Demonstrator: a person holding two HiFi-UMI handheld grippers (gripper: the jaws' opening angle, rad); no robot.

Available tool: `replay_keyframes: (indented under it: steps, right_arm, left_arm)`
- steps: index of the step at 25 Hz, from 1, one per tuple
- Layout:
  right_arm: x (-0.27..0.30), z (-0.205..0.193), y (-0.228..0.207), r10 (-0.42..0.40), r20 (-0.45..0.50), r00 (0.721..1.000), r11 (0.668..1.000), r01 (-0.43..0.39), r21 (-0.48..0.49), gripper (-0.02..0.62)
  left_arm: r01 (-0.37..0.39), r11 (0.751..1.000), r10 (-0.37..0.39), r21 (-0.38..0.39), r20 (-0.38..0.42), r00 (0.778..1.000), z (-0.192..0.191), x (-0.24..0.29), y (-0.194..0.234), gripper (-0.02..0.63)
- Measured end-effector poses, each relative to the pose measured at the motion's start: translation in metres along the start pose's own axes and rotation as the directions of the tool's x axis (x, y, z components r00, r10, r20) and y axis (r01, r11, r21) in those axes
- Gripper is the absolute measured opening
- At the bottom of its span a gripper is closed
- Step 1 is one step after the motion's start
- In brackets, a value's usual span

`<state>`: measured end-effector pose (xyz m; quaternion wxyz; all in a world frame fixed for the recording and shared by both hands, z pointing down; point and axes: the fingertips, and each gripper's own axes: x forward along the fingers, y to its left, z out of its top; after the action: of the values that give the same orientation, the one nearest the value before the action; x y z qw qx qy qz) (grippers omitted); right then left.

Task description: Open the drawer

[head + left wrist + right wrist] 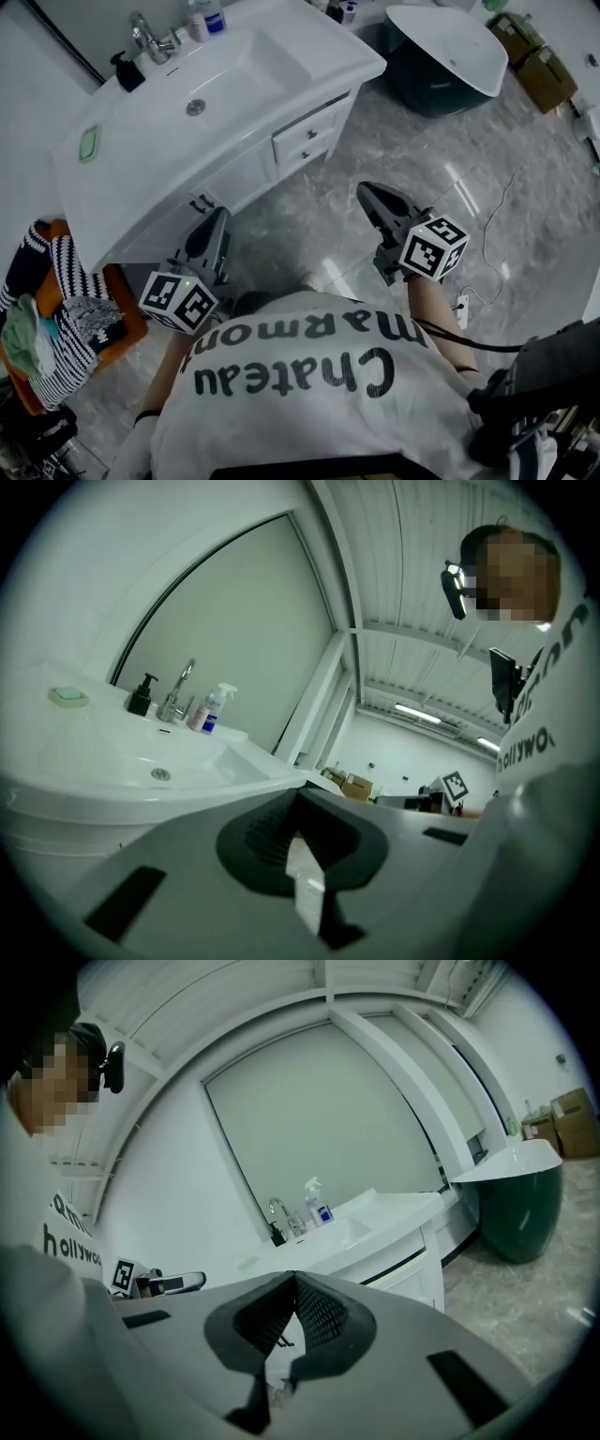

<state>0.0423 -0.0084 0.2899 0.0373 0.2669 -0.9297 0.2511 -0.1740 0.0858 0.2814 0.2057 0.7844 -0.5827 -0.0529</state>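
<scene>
A white vanity (141,164) holds two stacked drawers (309,141) at its right end, both closed, each with a small knob. In the right gripper view the drawers (417,1274) show under the counter edge. My left gripper (217,218) hangs low in front of the cabinet doors, below the counter rim, its jaws together and empty (298,797). My right gripper (367,191) is over the marble floor, below and to the right of the drawers and apart from them. Its jaws are shut with nothing between them (294,1277).
On the counter are a faucet (150,37), a black dispenser (127,70), a spray bottle (206,17) and a green soap (89,142). A dark green pedestal basin (450,56) and cardboard boxes (530,56) stand at the right. Clothes (66,291) lie at the left; a power strip (461,302) lies on the floor.
</scene>
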Motion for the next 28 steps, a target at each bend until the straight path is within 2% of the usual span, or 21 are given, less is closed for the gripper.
replay_keyframes:
  steps: [5, 12, 18, 21, 25, 28]
  right_arm:
    - [-0.004, 0.009, -0.021, 0.029, 0.015, 0.999, 1.0, -0.029, 0.011, 0.009]
    - [-0.007, -0.001, -0.038, 0.032, 0.0, 0.999, 0.998, -0.032, 0.061, 0.009]
    - [-0.012, -0.006, -0.051, -0.01, -0.027, 1.0, 0.999, 0.011, 0.032, 0.009]
    - [-0.011, -0.007, -0.055, -0.022, -0.031, 0.999, 0.999, 0.023, 0.035, 0.009]
    - [-0.007, -0.013, -0.057, -0.025, -0.057, 0.998, 1.0, 0.026, 0.016, 0.009]
    - [0.005, -0.017, -0.058, -0.022, -0.081, 0.996, 1.0, 0.023, 0.015, 0.009]
  left_arm:
    - [-0.039, 0.999, 0.039, 0.014, -0.014, 0.999, -0.016, 0.011, -0.016, 0.009]
    - [-0.104, 0.992, 0.101, -0.071, -0.042, 0.994, -0.022, 0.023, -0.01, 0.008]
    - [-0.026, 0.999, 0.023, -0.036, -0.084, 0.996, -0.031, 0.056, -0.021, 0.009]
    - [0.007, 1.0, -0.007, -0.006, -0.073, 0.997, -0.023, 0.074, -0.023, 0.008]
    - [0.009, 1.0, -0.008, 0.017, -0.061, 0.998, -0.016, 0.094, -0.018, 0.009]
    - [0.003, 1.0, -0.003, -0.001, -0.08, 0.997, -0.019, 0.108, -0.008, 0.009]
